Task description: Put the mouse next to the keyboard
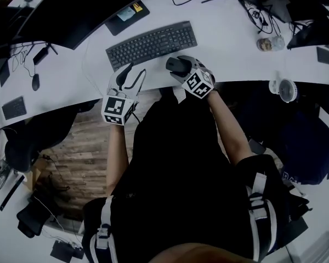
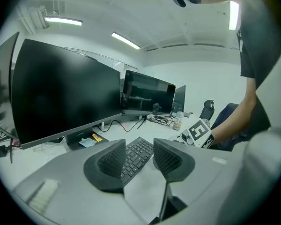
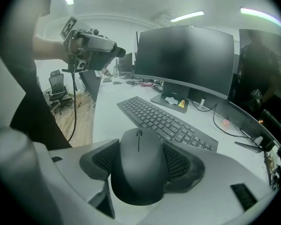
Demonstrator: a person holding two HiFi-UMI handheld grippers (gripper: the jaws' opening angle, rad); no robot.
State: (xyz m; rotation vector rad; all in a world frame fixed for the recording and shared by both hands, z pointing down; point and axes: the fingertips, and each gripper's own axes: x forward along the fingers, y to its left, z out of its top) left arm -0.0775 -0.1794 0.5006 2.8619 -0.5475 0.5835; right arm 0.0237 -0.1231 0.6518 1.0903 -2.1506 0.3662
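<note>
Black mouse (image 3: pixel 138 172) in right tongs (image 3: pixel 140 153)

Dim overall, ceiling strip lights (image 2: pixel 125 40) glaring, fisheye edges dark and warped

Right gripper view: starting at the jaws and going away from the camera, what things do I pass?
Black mouse between the jaws → black keyboard → monitor stand base → dark monitor.
</note>
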